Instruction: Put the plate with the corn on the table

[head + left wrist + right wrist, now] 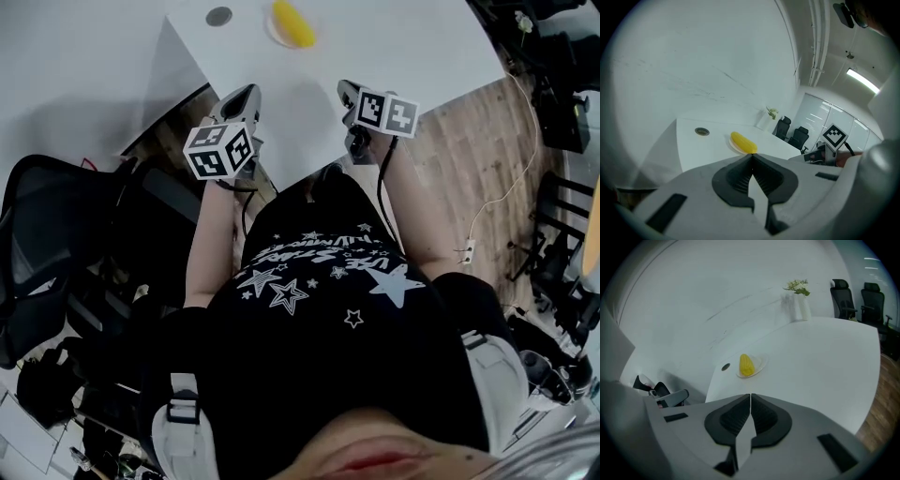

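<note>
Head view, looking steeply down over the person's black star-printed shirt: the left gripper [250, 92] and right gripper [345, 87] are held out side by side over the near edge of a white table [412, 52]. A small white plate [272, 31] already sits on that table with the yellow corn [293, 25] lying on it. From the left gripper the plate lies at about 1 o'clock, and from the right gripper at about 11 o'clock, so it sits ahead and between the 2, well apart from both. Neither is plainly nearer. The corn's long axis runs from 11 to 5 o'clock. A round cable hole [218, 16] lies at 9 o'clock from the plate. The table's left edge is not far beyond it.

Left gripper view: the 2 jaws meet with nothing between them, so this gripper is closed and empty. The plate with the corn sits at 12 o'clock, just above the tips, on bare table. The right gripper shows at 3 o'clock.

Right gripper view: these jaws are pressed together too, holding nothing. The plate rests at 12 o'clock with the corn pointing almost straight away. Wide bare tabletop stretches toward 2 o'clock, up to a vase [800, 305] at the far edge.

The plate appears already placed, with open room all round it.
</note>
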### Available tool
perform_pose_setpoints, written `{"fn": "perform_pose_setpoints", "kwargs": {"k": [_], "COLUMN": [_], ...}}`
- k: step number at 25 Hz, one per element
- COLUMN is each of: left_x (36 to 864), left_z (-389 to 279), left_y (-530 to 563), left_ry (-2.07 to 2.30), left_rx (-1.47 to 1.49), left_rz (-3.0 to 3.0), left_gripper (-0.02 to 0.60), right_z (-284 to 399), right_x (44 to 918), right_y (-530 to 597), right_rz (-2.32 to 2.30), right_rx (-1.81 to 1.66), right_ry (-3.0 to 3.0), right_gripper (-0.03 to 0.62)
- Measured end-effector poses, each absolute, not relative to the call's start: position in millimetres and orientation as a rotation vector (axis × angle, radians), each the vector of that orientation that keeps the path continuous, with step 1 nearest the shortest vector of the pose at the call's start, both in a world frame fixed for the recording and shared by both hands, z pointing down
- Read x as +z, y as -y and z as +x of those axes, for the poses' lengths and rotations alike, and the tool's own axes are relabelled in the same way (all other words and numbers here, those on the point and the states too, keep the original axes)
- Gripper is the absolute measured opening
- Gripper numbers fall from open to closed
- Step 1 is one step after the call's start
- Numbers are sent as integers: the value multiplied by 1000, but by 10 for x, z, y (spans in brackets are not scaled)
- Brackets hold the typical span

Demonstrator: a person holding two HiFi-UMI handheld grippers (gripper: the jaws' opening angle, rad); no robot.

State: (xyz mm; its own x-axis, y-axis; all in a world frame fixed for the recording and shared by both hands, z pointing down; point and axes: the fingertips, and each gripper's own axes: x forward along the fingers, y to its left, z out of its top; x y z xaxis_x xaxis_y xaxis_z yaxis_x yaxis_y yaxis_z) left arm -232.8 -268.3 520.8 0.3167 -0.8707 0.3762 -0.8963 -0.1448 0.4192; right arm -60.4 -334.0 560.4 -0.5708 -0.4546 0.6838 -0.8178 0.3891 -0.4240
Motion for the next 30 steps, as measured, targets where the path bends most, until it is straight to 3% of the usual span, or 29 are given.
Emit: {"fn": "perform_pose_setpoints", "kwargs": {"k": [12,30], "left_x": [5078,4718], "left_z": [-2007,-1037], "left_y": [2122,955], "left_ry": [1591,1611], "left_rx": [83,98], "left_rz": [2050,2121], "left_gripper": [6,6], "right_z": [-615,322], "right_x": [5550,5122], "right_y": [2833,1548], "right_rz": [964,966], "right_rx": [1026,1009], "right_ry": [2276,2392], "right_gripper": [6,6]}}
